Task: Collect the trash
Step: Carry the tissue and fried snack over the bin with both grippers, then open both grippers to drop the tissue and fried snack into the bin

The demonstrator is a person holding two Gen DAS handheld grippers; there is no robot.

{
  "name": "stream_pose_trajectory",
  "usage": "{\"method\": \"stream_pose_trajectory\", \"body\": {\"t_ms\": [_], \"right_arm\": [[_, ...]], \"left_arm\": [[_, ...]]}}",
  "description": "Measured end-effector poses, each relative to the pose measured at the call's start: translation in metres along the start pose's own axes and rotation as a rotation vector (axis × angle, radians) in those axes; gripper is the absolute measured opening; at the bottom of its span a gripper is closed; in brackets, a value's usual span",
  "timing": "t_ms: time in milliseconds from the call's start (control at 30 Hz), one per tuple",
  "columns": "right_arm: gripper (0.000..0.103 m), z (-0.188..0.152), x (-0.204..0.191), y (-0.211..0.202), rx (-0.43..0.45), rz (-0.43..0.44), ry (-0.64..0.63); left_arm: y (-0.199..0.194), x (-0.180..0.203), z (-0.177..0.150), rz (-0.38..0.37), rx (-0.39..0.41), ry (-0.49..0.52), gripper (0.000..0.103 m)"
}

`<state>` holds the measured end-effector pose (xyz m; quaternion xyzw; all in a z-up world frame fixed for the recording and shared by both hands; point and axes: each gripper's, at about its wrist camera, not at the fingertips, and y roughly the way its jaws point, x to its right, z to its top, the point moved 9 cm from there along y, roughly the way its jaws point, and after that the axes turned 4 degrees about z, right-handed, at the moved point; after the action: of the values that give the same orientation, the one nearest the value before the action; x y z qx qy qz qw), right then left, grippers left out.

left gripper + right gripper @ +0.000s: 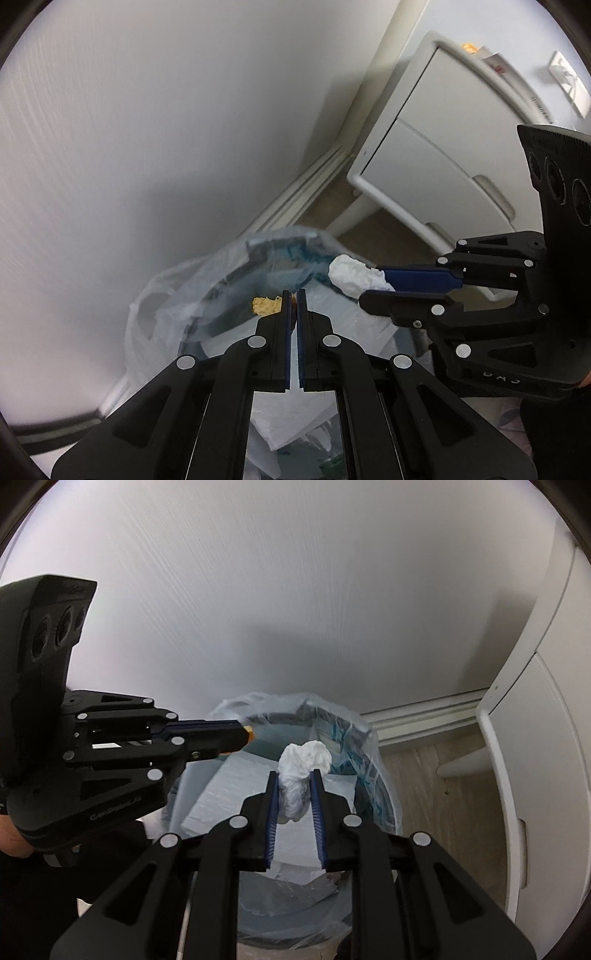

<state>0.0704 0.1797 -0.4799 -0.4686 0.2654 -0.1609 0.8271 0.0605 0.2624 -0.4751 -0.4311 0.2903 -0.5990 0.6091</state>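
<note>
Left gripper (293, 295) is clenching a crumbly yellow scrap (266, 306); right gripper (295, 775) is grasping a crumpled white tissue (303, 764) above the plastic-lined grey bin (384, 805).

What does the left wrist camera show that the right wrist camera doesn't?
Only the left wrist view shows the white cabinet's whole front and the items on its top, plus the yellowish crumbly scrap side-on. Only the right wrist view looks down into the bin, onto the paper lying inside. Both show the bag-lined bin, the left gripper shut on the scrap and the right gripper shut on the crumpled white tissue, both above the bin.
</note>
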Motion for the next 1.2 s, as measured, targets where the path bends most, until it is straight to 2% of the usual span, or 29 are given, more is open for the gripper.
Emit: {"method": "stream_pose_trajectory", "body": {"t_ms": [200, 533, 800, 833, 867, 900, 933, 1000, 1033, 1067, 1133, 1200], "right_arm": [[0.018, -0.005, 0.004, 0.027, -0.044, 0.006, -0.007], [0.018, -0.022, -0.005, 0.064, -0.104, 0.004, -0.095], [0.020, -0.024, -0.006, 0.069, -0.103, -0.025, -0.123], [0.028, -0.024, -0.006, 0.069, -0.100, -0.041, -0.137], [0.043, -0.027, -0.005, 0.063, -0.096, -0.051, -0.150], [0.050, -0.028, -0.006, 0.062, -0.089, -0.060, -0.164], [0.063, -0.029, -0.009, 0.057, -0.083, -0.067, -0.174], [0.069, -0.030, -0.011, 0.054, -0.079, -0.080, -0.192], [0.074, -0.031, -0.012, 0.053, -0.079, -0.088, -0.202], [0.082, -0.031, -0.014, 0.051, -0.077, -0.096, -0.214], [0.091, -0.033, -0.016, 0.047, -0.075, -0.105, -0.231], [0.091, -0.035, -0.020, 0.044, -0.078, -0.105, -0.243]], "left_arm": [[0.019, -0.010, -0.008, -0.011, -0.051, -0.027, 0.001], [0.051, -0.016, -0.025, -0.016, -0.143, -0.068, 0.001], [0.062, -0.011, -0.024, -0.026, -0.153, -0.057, 0.001], [0.063, -0.011, -0.024, -0.024, -0.153, -0.054, 0.004], [0.062, -0.011, -0.025, -0.021, -0.154, -0.052, 0.011], [0.061, -0.011, -0.025, -0.018, -0.152, -0.052, 0.014], [0.062, -0.011, -0.025, -0.019, -0.150, -0.051, 0.020], [0.058, -0.012, -0.023, -0.010, -0.135, -0.042, 0.027], [0.056, -0.012, -0.022, -0.010, -0.128, -0.042, 0.033], [0.053, -0.013, -0.021, -0.003, -0.119, -0.042, 0.044], [0.047, -0.016, -0.019, 0.019, -0.099, -0.045, 0.061], [0.043, -0.018, -0.017, 0.024, -0.085, -0.058, 0.069]]}}
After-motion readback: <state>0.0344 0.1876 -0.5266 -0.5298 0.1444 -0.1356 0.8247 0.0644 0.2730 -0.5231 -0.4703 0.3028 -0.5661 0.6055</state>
